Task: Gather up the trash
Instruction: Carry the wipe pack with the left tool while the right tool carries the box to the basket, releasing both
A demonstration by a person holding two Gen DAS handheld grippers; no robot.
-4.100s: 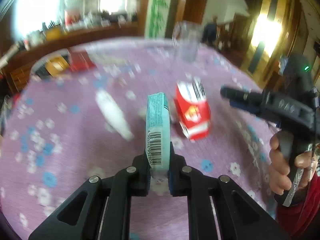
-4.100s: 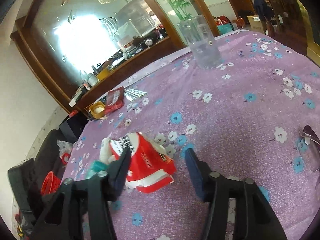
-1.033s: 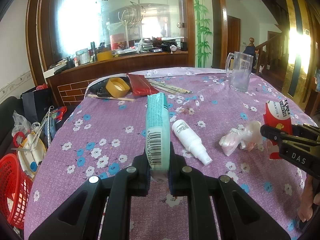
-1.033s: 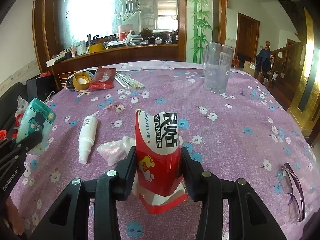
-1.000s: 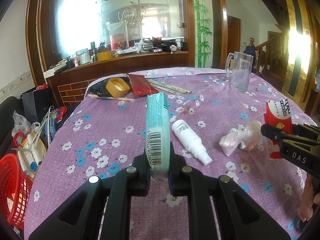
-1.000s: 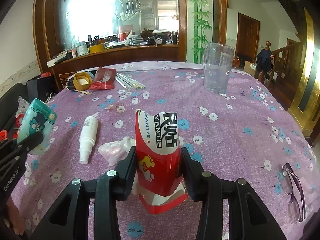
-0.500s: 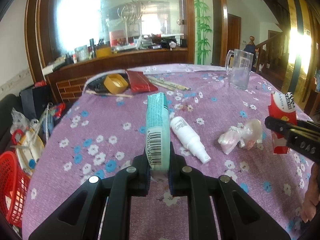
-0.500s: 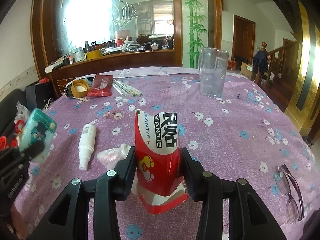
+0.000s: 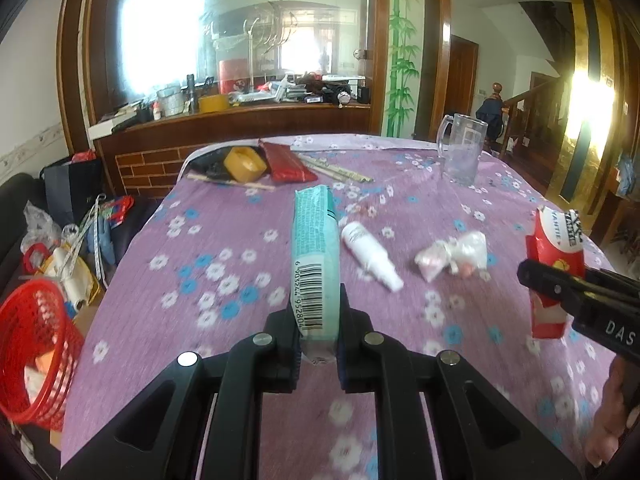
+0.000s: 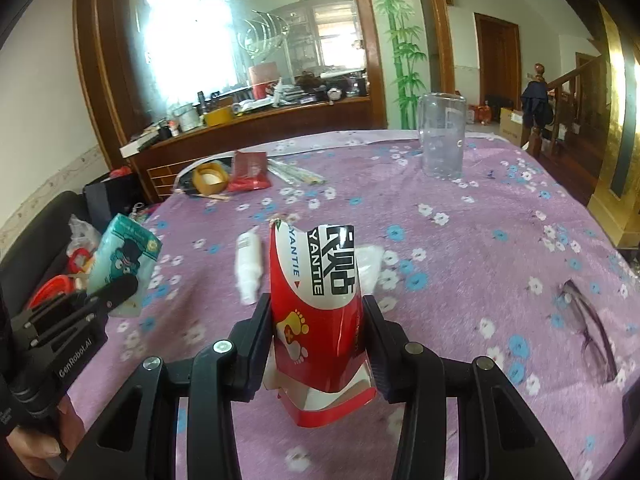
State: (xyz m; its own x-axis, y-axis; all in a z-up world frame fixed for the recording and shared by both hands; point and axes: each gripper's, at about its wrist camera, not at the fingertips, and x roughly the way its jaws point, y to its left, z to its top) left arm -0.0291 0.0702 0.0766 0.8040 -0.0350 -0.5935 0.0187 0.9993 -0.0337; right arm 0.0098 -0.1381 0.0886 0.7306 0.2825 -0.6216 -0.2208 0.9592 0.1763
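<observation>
My left gripper (image 9: 318,330) is shut on a teal tissue pack (image 9: 316,256) with a barcode, held upright above the purple flowered tablecloth (image 9: 224,248); it also shows in the right wrist view (image 10: 124,264). My right gripper (image 10: 318,340) is shut on a crushed red and white carton (image 10: 320,312), seen at far right in the left wrist view (image 9: 554,268). A white spray bottle (image 9: 370,254) and a crumpled plastic wrapper (image 9: 452,256) lie on the cloth ahead. A red basket (image 9: 34,354) stands on the floor at lower left.
A glass mug (image 9: 460,152), a tape roll (image 9: 244,164), a red pouch (image 9: 286,164) and chopsticks (image 9: 340,172) sit at the table's far side. Eyeglasses (image 10: 588,332) lie at the right. Bags and clutter (image 9: 72,256) crowd the floor left of the table.
Both grippers have pulled back and risen a little with their loads. More of the near table edge and the red basket show. Nothing was let go.
</observation>
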